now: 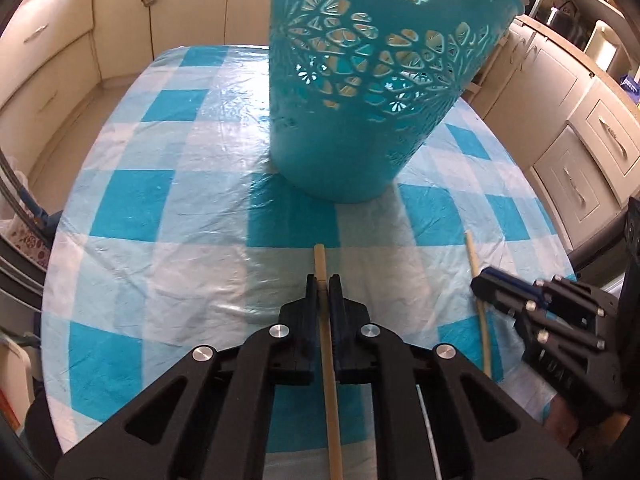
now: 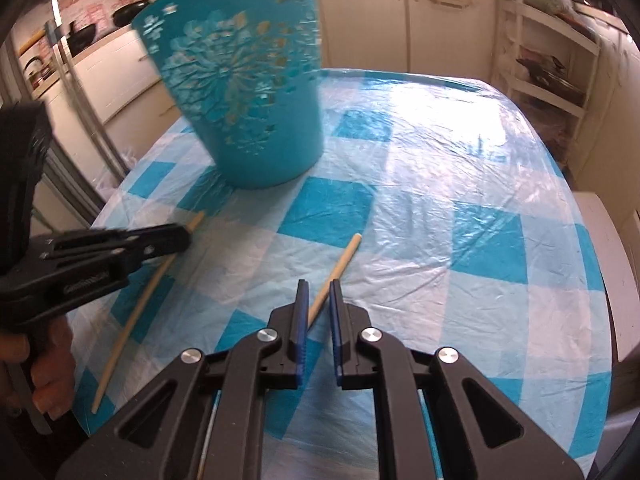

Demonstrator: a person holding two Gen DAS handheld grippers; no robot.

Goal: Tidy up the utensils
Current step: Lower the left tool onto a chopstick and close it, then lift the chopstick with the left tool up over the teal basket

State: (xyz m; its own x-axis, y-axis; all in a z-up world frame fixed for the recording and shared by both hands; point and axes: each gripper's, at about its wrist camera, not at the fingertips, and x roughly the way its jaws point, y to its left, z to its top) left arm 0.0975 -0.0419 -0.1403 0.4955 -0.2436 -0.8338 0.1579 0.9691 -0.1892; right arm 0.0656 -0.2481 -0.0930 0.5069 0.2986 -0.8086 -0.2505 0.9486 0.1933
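Two wooden sticks lie on the checked table (image 1: 160,160), each already taken up by one gripper. The left gripper (image 1: 323,286) is clamped on the left stick (image 1: 329,380): in its own view the pads pinch the shaft just behind its far tip, and the stick runs straight back under the camera, in line with the fingers. The right gripper (image 2: 318,294) is closed on the right stick (image 2: 340,264), which crosses its fingers at a slant, far end up and to the right; in the right view a sliver of gap shows beside the shaft, so the hold looks looser, though the left view shows it pinched.

The basket (image 1: 360,100), teal and cut with flower holes, stands upright on the table ahead of both grippers, nearly dead ahead of the left one and ahead-left of the right. Both sticks point roughly toward it, near but not touching. Its mouth is above both cameras, so I judge the next move needs a lift and a tip-up of each stick, the left hand being better lined up
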